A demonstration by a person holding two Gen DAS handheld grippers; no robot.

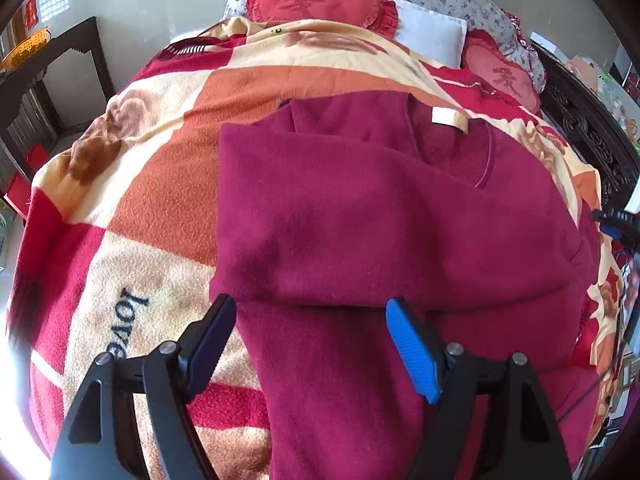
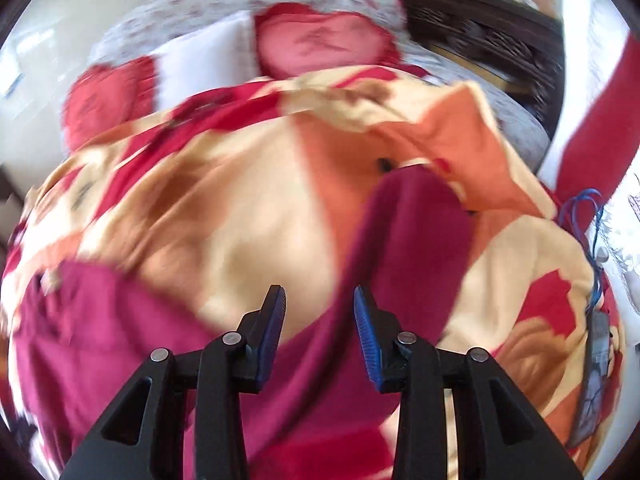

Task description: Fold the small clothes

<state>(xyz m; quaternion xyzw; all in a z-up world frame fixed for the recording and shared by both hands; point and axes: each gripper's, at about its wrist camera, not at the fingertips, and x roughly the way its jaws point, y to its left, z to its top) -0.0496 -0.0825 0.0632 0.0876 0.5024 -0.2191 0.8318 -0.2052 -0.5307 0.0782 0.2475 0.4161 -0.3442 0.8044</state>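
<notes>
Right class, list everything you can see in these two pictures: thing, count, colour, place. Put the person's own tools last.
Fleece garment: one, maroon, flat on the blanket, partly folded.
Neck label: one, cream, at the garment's collar.
Blanket: one, red, orange and cream, covering the bed.
Heart cushions: two, red, at the bed's head.
Pillow: one, white, between the cushions.
Basket: one, yellow, on the dark side table.
Left gripper: fingers open, black and blue, above the garment.
Right gripper: fingers apart, nothing between them, above a sleeve.
</notes>
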